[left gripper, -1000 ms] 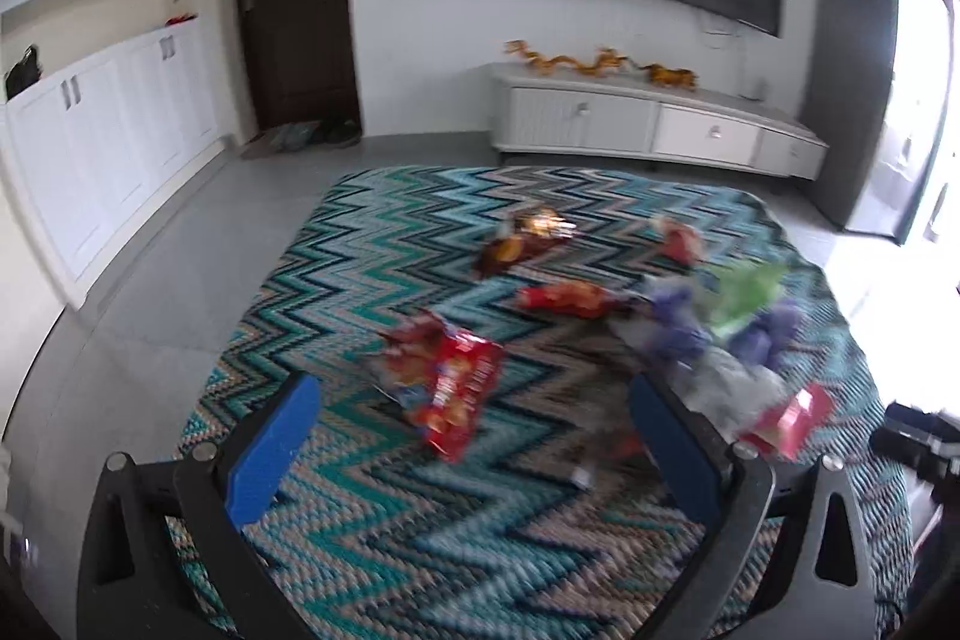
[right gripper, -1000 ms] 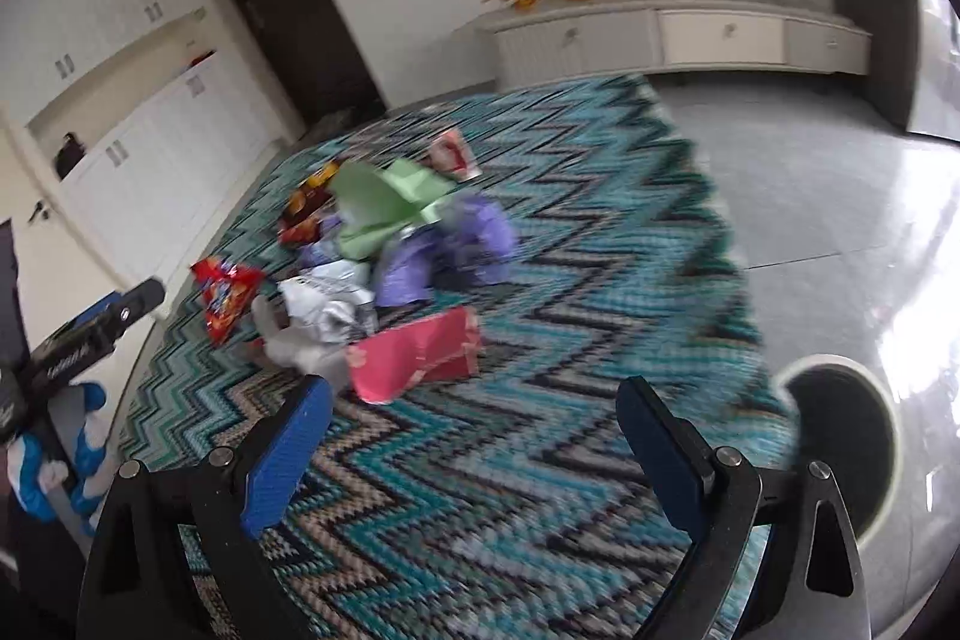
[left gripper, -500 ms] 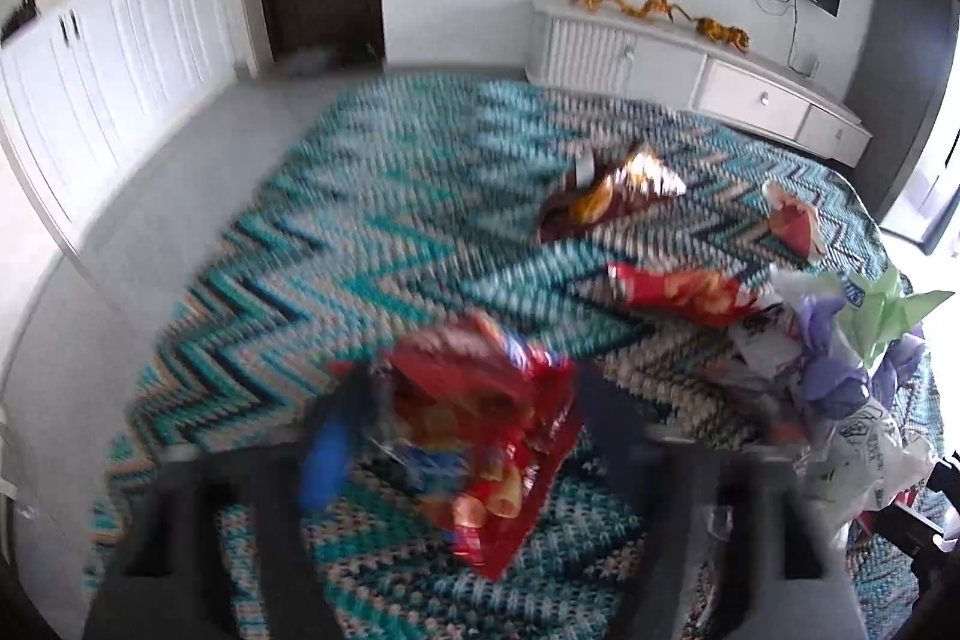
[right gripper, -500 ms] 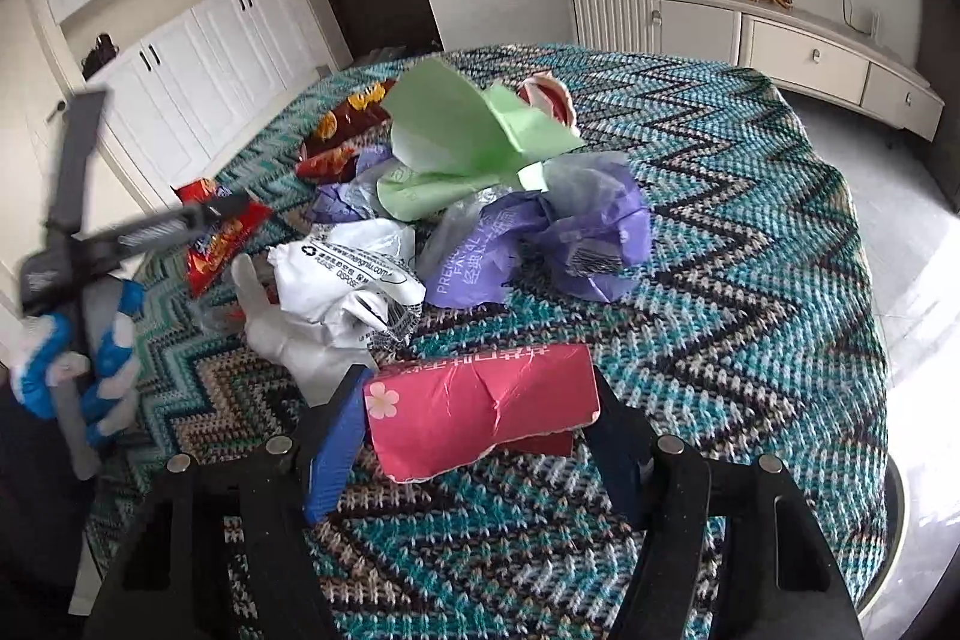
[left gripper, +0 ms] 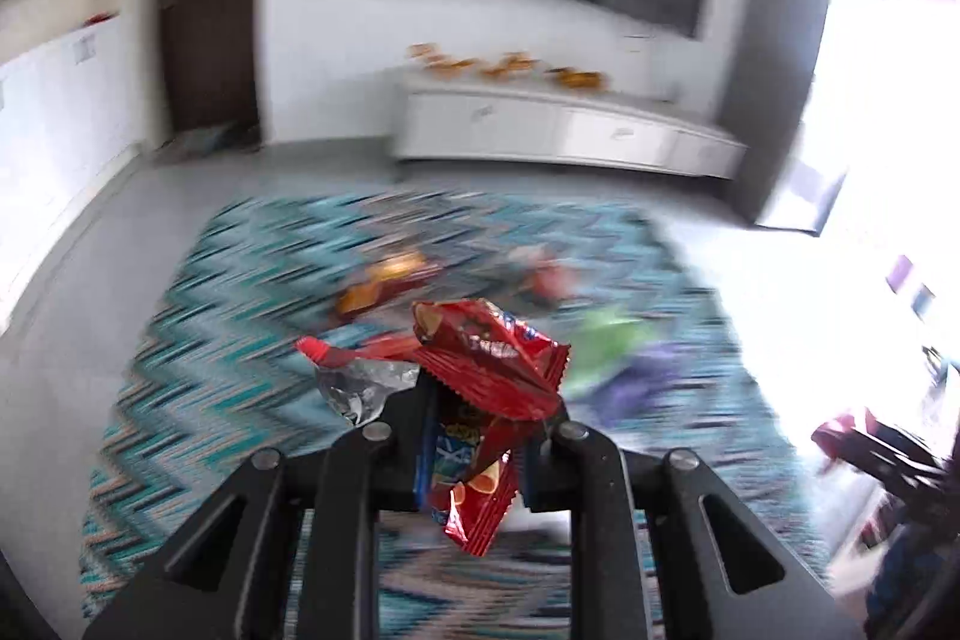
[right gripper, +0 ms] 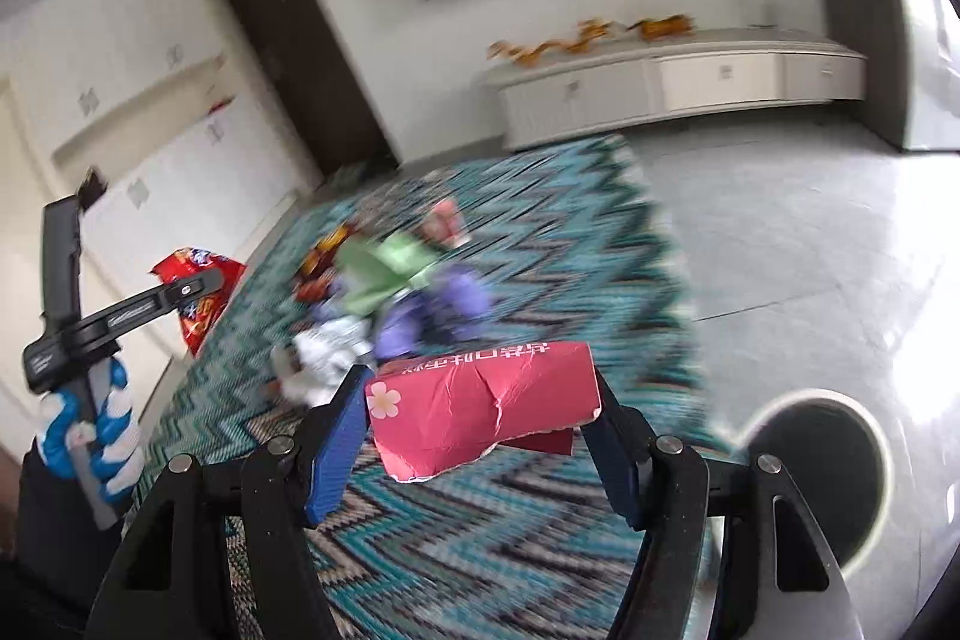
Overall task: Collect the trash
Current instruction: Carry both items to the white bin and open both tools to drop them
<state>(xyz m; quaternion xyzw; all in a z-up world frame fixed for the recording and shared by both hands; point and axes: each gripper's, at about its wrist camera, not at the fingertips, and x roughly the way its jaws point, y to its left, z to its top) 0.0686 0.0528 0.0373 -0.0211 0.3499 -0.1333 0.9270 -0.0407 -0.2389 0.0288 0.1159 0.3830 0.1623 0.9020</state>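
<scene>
- The red snack bag (left gripper: 486, 370) is squeezed tight between the two fingers of the left gripper (left gripper: 474, 436). It is up in the air above the rug (left gripper: 240, 340), so it looks picked up and ready to go to the bin.
- The bag is crumpled, with its shiny inside sticking out on one side. It hangs down between the fingers because it is thin and floppy.
- The pink box (right gripper: 480, 400) sits between the fingers of the right gripper (right gripper: 480, 430). The fingers press on both ends, and the box is bent and torn a bit, so it is soft card.
- A round dark bin (right gripper: 822, 466) stands on the floor just beside the rug, low on the right. I think both things go in there.
- More trash lies in a pile (right gripper: 408, 292) on the rug: green, purple and white bags.
- The left view is very blurry, so the pile is hard to make out there.
- Only part of the bin shows; I cannot see inside it.
</scene>
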